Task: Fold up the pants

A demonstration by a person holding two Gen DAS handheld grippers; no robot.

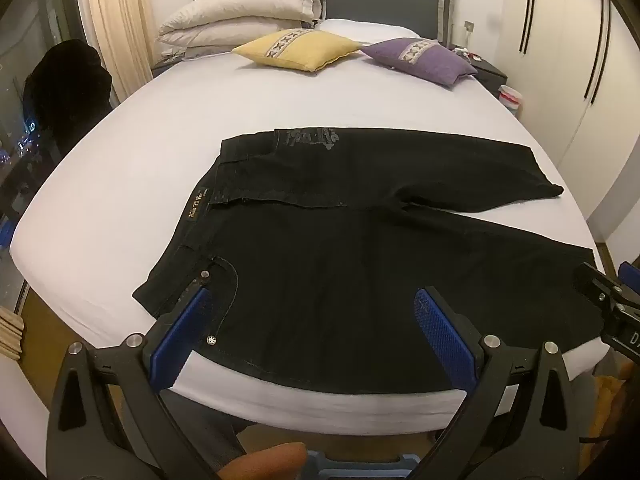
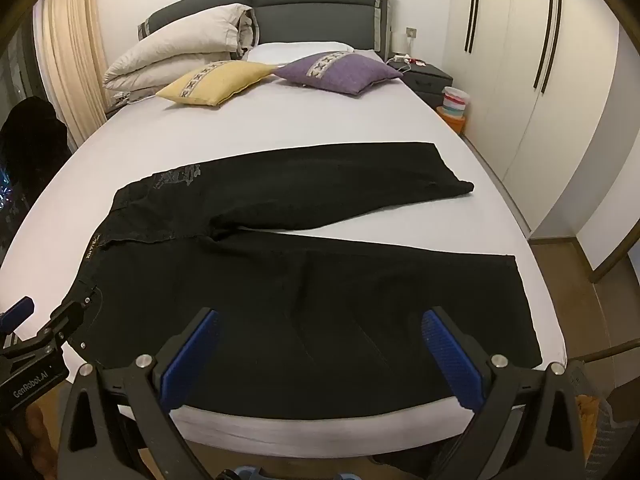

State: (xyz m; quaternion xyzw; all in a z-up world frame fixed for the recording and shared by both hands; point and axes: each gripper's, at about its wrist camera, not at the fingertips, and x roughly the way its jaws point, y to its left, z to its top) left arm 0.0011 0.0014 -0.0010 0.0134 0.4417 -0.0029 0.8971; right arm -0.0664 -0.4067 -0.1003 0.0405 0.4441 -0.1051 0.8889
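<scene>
Blue ribbed pads line both pairs of tongs, and both stand spread wide with nothing between them. Our left tongs (image 1: 316,320) hover above the near edge of the bed, over the waist end of the pants, one pad close above the riveted front pocket (image 1: 216,292). Our right tongs (image 2: 318,340) hover further along the same near edge, over the lower part of the near leg. Neither pair touches the cloth, as far as we can tell.

The black pants (image 2: 280,264) lie flat on the white bed (image 2: 240,128), waistband (image 1: 198,212) to our left, hems to our right. The two legs are parted in a narrow V: the near leg (image 2: 380,292) runs along the bed's front edge, the far leg (image 2: 320,176) angles away toward the cushions. Beyond them sit a yellow cushion (image 2: 216,82), a purple cushion (image 2: 340,70) and a folded cream duvet (image 2: 176,48) against the grey headboard.

We judge the folding has not begun; this is the approach to the first grasp. The next move, as we read it, calls for lowering both tongs onto the near edge, the left at the waist by the pocket and the right near the hem, pinching only the near leg's cloth, then lifting it over onto the far leg so that the seams meet. The denim looks heavy, so a firm, deep bite should help.
</scene>
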